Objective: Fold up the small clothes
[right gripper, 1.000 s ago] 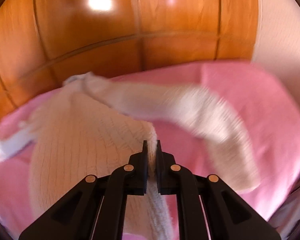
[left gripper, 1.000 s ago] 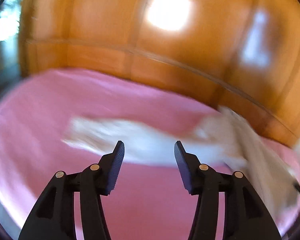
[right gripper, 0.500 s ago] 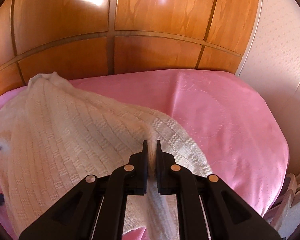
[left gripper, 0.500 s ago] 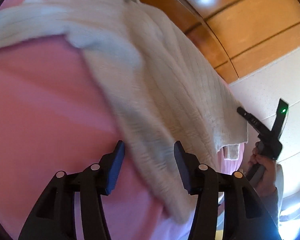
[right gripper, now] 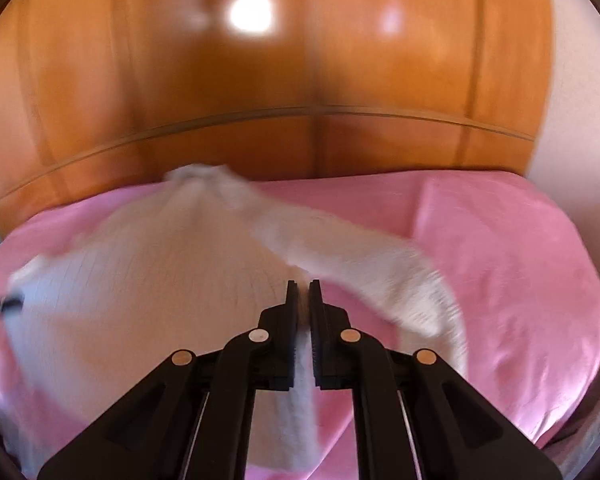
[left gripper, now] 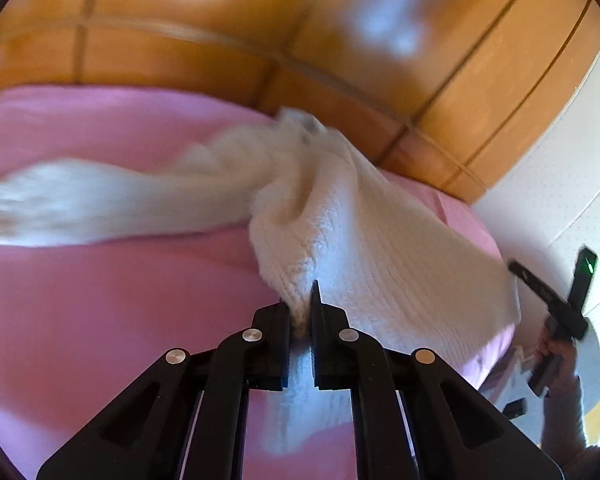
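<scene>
A cream knitted sweater [left gripper: 364, 240] hangs stretched above a pink bed. My left gripper [left gripper: 300, 304] is shut on one bottom corner of it, and a sleeve [left gripper: 100, 204] trails blurred to the left. My right gripper [right gripper: 303, 296] is shut on the other bottom corner of the sweater [right gripper: 140, 288], with the other sleeve [right gripper: 380, 276] swinging right. The right gripper also shows in the left wrist view [left gripper: 556, 304], held by a hand at the far right.
The pink bedspread [right gripper: 520, 280] covers the bed under the sweater. A glossy wooden wardrobe [right gripper: 300, 80] stands right behind the bed. A white wall [left gripper: 560, 184] is at the right side.
My left gripper has shut on the sweater's bottom corner; it was open half a second ago. Both grippers now hold the sweater lifted and spread, and the sleeves are swinging.
</scene>
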